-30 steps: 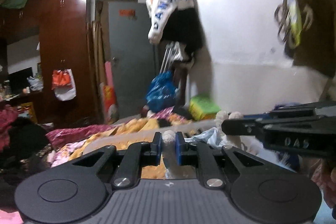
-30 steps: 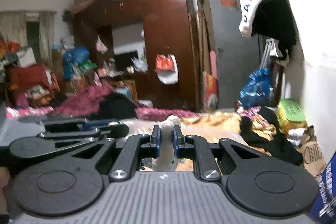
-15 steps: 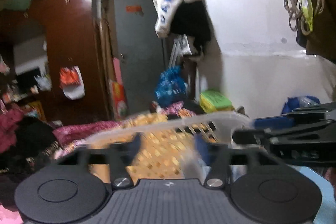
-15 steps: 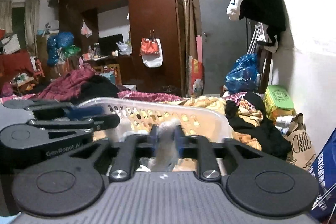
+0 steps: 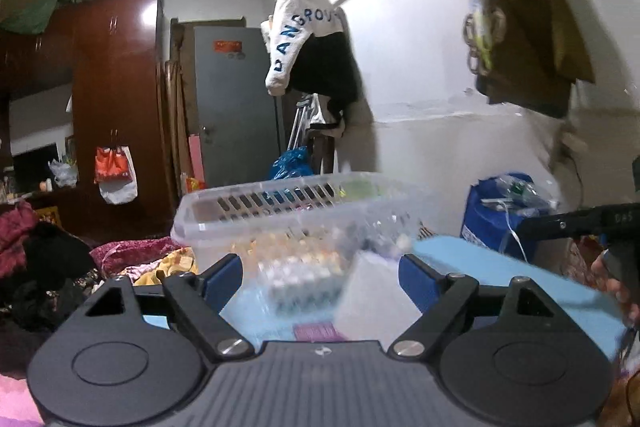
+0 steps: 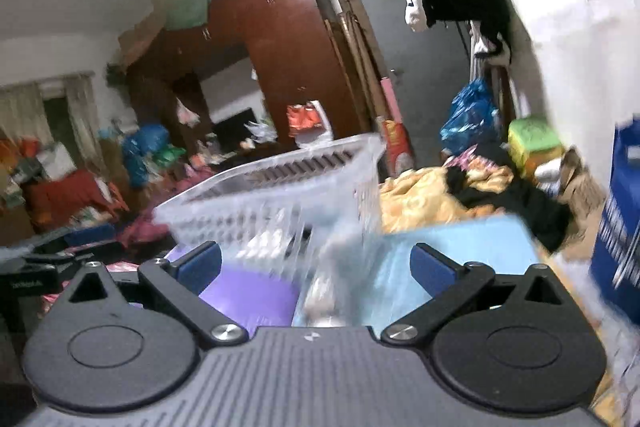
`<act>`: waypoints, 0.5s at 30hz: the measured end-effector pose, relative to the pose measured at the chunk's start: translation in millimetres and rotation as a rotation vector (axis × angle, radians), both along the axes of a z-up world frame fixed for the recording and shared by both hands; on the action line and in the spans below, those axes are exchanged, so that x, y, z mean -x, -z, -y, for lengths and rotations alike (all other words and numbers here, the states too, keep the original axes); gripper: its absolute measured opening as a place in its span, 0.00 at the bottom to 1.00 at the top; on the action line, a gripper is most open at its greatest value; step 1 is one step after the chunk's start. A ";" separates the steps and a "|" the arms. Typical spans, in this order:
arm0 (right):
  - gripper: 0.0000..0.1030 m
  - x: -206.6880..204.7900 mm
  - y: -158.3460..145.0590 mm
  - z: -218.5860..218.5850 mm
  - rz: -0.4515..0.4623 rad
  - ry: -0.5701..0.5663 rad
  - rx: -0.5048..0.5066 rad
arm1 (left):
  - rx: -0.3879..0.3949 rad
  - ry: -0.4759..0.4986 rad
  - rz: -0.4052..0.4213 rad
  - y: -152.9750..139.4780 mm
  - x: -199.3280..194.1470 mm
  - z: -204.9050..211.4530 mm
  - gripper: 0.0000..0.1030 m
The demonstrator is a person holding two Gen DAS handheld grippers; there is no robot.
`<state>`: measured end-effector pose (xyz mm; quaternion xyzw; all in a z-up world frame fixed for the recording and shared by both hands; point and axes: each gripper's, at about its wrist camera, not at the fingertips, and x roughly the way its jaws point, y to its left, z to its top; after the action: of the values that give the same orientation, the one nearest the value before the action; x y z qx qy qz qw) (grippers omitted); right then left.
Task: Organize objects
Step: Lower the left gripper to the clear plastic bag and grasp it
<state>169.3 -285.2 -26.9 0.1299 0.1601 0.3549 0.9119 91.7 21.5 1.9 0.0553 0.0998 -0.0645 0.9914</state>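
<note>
Left wrist view, left to right. Dark clothes heap (image 5: 48, 267) well off to the left of the left finger. Brown wardrobe (image 5: 116, 99) far behind it, an orange-and-white bag (image 5: 114, 171) hanging on its door. Left gripper (image 5: 320, 277): blue pads stand wide apart, jaws have just been opening, nothing pressed between them. Straight ahead of the fingers, past the tips, sits the clear slotted plastic basket (image 5: 280, 203); blurred, contents not readable beyond pale small shapes. A pale blurred object (image 5: 372, 291) lies low between the fingers, nearer the right pad; cannot tell whether it touches. Light blue surface (image 5: 500, 267) runs under and to the right of the right finger. Blue bag (image 5: 492, 223) beyond it against the wall. Right gripper's black arm enters at the far right edge.

Right wrist view, left to right. Left gripper's body shows dark at the left edge. Right gripper (image 6: 318, 265): pads spread wide, jaws have just been opening, no grip. Purple object (image 6: 248, 295) just inside the left finger, low. Basket (image 6: 280, 187) ahead of the tips, tilted in this view, heavily blurred. Pale blurred thing (image 6: 328, 291) between the fingers, contact not clear. Yellow bedding (image 6: 424, 195) beyond the right finger.
</note>
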 end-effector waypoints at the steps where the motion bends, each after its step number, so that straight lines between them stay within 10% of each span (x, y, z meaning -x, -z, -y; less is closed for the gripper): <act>1: 1.00 4.6 5.4 0.3 -0.001 -0.030 -0.007 | -0.009 0.003 0.011 3.8 6.0 3.5 0.85; 15: 1.00 28.1 38.9 -10.9 -0.011 -0.072 0.052 | 0.018 -0.027 -0.058 38.4 30.1 -13.8 0.85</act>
<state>141.2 -274.3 -65.8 0.1024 0.1790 0.3824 0.9007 61.6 35.3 -36.5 0.0431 0.1286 -0.0535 0.9893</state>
